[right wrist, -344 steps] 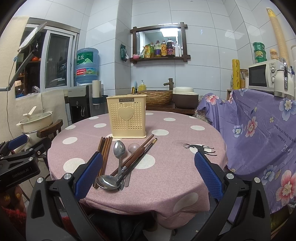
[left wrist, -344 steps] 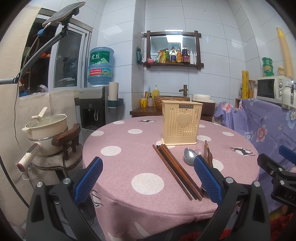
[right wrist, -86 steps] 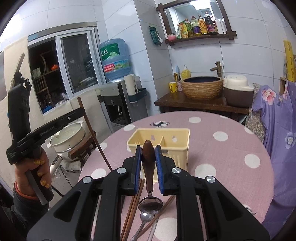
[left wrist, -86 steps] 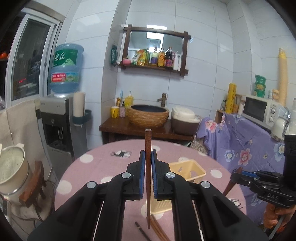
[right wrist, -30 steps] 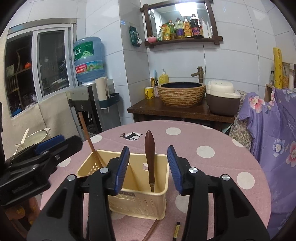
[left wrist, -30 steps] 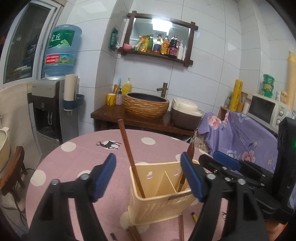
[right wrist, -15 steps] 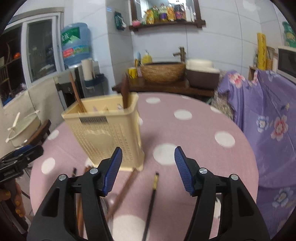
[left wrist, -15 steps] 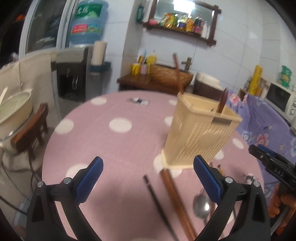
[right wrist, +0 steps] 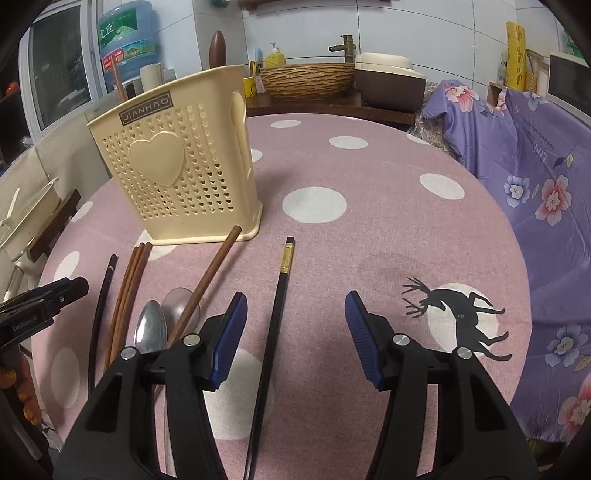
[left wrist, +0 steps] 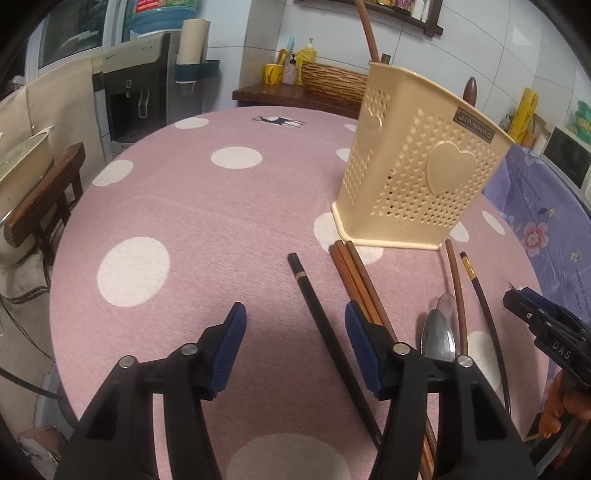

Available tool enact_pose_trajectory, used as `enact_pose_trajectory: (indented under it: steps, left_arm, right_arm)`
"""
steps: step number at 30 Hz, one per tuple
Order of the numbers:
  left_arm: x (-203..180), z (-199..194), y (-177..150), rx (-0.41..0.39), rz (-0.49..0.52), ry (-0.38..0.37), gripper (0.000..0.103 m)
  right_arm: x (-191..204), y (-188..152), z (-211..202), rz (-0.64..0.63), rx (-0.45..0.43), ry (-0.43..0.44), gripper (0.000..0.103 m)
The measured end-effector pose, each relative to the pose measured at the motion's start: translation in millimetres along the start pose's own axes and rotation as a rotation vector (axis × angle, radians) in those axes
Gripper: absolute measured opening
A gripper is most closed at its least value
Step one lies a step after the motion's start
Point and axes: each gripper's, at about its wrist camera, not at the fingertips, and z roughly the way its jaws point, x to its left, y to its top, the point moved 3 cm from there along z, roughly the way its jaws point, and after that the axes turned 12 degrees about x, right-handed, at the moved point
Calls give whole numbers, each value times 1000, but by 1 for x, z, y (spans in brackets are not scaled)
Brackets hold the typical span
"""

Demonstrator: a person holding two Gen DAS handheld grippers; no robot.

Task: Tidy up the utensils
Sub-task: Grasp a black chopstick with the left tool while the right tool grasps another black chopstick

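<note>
A cream plastic utensil holder [left wrist: 417,177] [right wrist: 177,166] stands on the pink dotted table [left wrist: 207,206]. A brown chopstick [left wrist: 365,29] and a wooden spoon handle [left wrist: 471,86] stick up out of it. In front of it lie brown chopsticks [left wrist: 354,280], two spoons [left wrist: 439,332] and black chopsticks. My left gripper [left wrist: 295,310] hangs low over the table, its jaws closing around one black chopstick [left wrist: 314,310] without touching it. My right gripper [right wrist: 295,299] is closing too, and a gold-banded black chopstick [right wrist: 277,306] lies untouched between its pads.
A lone brown chopstick [right wrist: 207,280] leans across the spoons [right wrist: 151,328] left of my right gripper. A pot on a wooden chair [left wrist: 40,192] stands off the table's left edge. Purple flowered cloth [right wrist: 546,177] covers furniture on the right.
Both grippers have come down and tilted toward the table in front of the holder. The left jaws have narrowed from wide open. Each gripper now straddles a black chopstick.
</note>
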Motion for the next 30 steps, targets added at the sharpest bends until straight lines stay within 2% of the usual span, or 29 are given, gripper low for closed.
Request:
enact_pose_trajectory:
  steps: [4,12,19,30]
  left_arm:
    - [-7,9,-2,29,15,2,44]
    - [-16,17,-1,45,32,25,39]
    - [-21,27,14,50,61,57,30]
    - [-23,39,34,49,57,55,19]
  right_arm:
    - [1,-1,3,1,17,2,49]
    - [10,-2,16,-22,62,19,40]
    - [14,3,31,-24,112,18,26]
    - [17,25,46,-15,124,-14,15]
